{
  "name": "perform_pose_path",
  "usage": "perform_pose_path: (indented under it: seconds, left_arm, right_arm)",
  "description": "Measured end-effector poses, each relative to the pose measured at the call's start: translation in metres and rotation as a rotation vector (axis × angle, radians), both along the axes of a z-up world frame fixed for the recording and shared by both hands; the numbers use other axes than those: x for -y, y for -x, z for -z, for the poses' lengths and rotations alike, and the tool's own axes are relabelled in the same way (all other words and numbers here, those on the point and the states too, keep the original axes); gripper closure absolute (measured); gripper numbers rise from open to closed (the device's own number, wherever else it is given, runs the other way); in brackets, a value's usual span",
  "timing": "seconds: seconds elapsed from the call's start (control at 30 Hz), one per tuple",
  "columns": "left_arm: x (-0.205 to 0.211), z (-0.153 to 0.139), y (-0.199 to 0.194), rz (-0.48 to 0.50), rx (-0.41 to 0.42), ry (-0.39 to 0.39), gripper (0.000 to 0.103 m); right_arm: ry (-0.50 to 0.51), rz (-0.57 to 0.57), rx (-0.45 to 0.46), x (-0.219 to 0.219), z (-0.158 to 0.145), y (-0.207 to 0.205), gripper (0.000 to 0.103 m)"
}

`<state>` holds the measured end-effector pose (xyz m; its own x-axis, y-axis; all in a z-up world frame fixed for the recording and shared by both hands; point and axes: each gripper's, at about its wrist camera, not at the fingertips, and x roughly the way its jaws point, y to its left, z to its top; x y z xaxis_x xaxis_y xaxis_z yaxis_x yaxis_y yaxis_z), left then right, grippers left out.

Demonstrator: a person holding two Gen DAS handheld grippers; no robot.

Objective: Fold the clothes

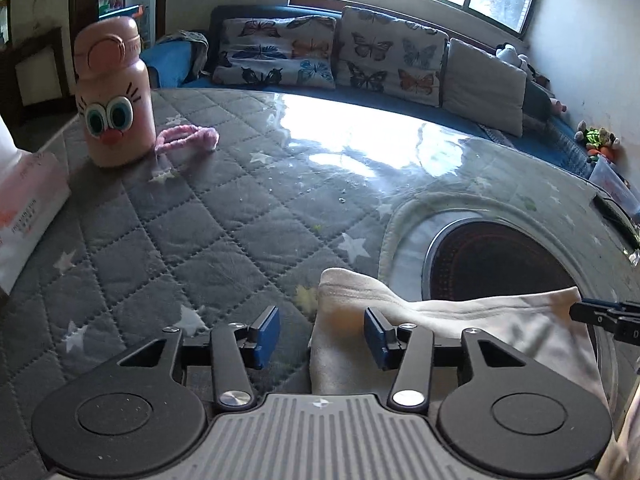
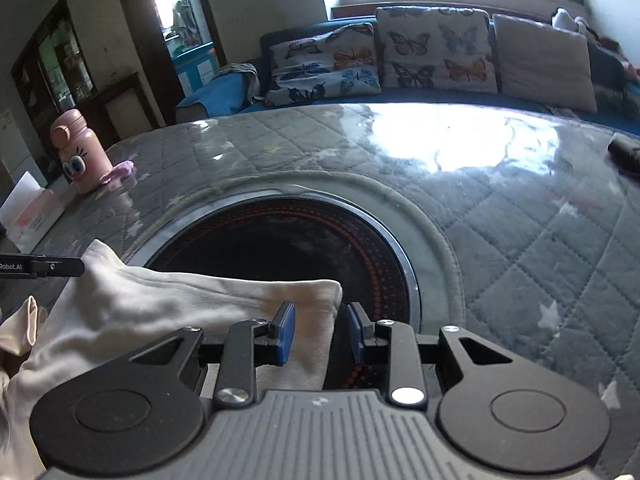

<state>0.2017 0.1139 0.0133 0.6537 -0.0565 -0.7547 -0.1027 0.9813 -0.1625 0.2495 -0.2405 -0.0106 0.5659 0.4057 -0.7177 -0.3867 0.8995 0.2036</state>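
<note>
Covering the whole work area: a grey quilted table cover with white stars [image 1: 180,232] under a glossy clear sheet, window glare on the far half. Behind it, a blue sofa [image 2: 224,96] with butterfly-print cushions [image 1: 276,54] and one plain beige cushion [image 1: 484,84].

Round black induction-style hob with a chrome rim [image 2: 288,240] set into the table, ringed by a pale fabric border. In the left wrist view it sits at right, partly hidden by the cloth.

Cream-white soft fabric garment [image 2: 168,308] lies at the near table edge, overlapping the near-left part of the hob. One corner points toward the table centre, the rest trails off toward the person. Creased, not flat.

Left gripper [image 1: 322,334]: blue pads apart. The garment's left corner lies between them, right pad touching or just beside the cloth, left pad clear of it. Not clamped.

Right gripper [image 2: 320,332]: blue pads apart, narrower gap. The garment's right corner edge sits between them; cannot tell whether either pad actually touches it. Not closed on it.

Each gripper's black finger shows at the edge of the other's view, at the far end of the cloth.

White and pink tissue pack [image 1: 28,208] at the left table edge.

Pink plastic bottle with a cartoon face [image 1: 116,96], upright, far left of the table. Fuzzy pink hair band [image 1: 188,140] just beside its base.
</note>
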Motion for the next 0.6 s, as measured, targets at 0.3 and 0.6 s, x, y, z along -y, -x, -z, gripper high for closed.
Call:
perform_pose_path:
  seconds: [0.3, 0.6]
  left_arm:
    - [0.007, -0.001, -0.008, 0.054, 0.038, 0.023, 0.098]
    - [0.001, -0.016, -0.009, 0.015, 0.157, 0.003, 0.1]
  right_arm:
    - [-0.021, -0.015, 0.037, -0.005, -0.008, 0.0, 0.099]
    - [-0.012, 0.042, 0.2, -0.007, -0.034, 0.002, 0.099]
